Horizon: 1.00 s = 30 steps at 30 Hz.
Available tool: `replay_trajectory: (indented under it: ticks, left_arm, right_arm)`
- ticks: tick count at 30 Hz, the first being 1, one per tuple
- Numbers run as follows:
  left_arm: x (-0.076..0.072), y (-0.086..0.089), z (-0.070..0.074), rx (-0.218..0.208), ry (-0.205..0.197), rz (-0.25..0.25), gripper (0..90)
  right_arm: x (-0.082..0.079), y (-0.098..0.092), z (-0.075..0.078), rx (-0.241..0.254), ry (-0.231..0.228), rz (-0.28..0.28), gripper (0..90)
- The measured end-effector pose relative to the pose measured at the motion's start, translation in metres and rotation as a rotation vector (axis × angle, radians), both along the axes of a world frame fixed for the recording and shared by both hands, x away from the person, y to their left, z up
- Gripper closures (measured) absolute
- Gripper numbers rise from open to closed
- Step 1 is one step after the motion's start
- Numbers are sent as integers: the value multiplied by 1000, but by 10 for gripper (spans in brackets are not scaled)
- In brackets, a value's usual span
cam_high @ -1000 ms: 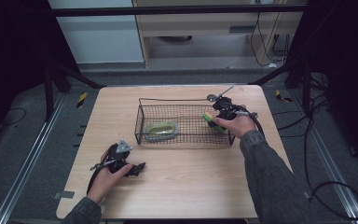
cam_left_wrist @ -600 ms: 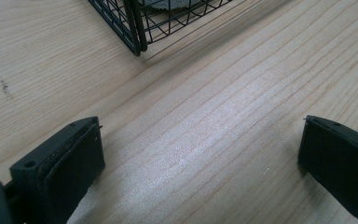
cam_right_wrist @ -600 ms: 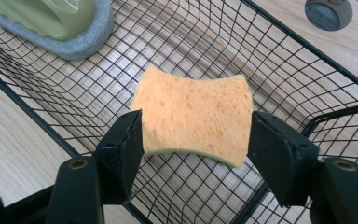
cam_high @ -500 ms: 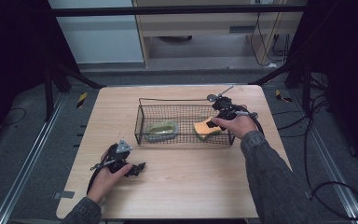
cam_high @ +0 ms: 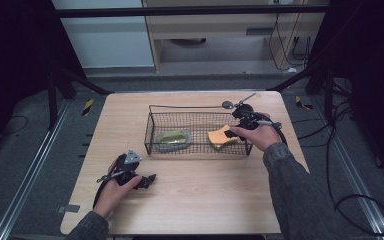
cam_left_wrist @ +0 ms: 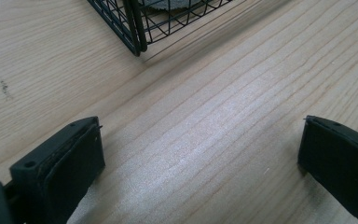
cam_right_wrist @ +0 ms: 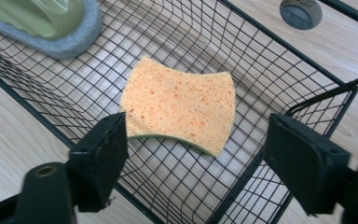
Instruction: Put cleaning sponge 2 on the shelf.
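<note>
An orange, waisted sponge [cam_right_wrist: 181, 106] with a green underside lies in the wire basket [cam_right_wrist: 279, 84]. The right gripper [cam_right_wrist: 193, 158] has just been opening and stands wide above it, not pressing it. A green scrubber [cam_right_wrist: 42, 21] sits at ten o'clock. The left gripper [cam_left_wrist: 200, 163] gapes wide over bare table [cam_left_wrist: 205, 121].

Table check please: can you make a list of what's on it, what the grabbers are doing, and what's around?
Surface: wooden table, bare in front.
Job's things: orange sponge lies in the wire basket, beside a green scrubber.
Clutter: nothing seen.
Grippers: right gripper over the sponge, jaws just opened, nothing between them; left gripper open over bare wood.
Cables: black cables on the floor at right.
Surroundings: dark floor, metal rails, shelf behind.
</note>
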State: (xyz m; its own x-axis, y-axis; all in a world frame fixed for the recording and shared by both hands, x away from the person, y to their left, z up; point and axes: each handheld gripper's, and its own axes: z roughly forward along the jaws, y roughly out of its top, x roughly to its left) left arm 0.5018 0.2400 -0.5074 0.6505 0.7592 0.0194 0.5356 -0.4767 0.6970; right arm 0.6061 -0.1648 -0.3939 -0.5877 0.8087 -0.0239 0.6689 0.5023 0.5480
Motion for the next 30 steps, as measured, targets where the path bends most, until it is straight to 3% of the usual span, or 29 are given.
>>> replay_trajectory:
  ticks: [6,10,17,30]
  left_arm:
    - [0,0,0,5,1,-4,0]
    - [0,0,0,4,1,-4,0]
    - [0,0,0,4,1,-5,0]
    - [0,1,0,2,-1,-5,0]
  right_arm:
    - [-4,-4,0,9,-18,-39,91]
    - [-7,-8,3,39,-49,-78,93]
    - [-17,-19,11,65,-87,-94,82]
    - [-33,-43,13,82,-150,-169,70]
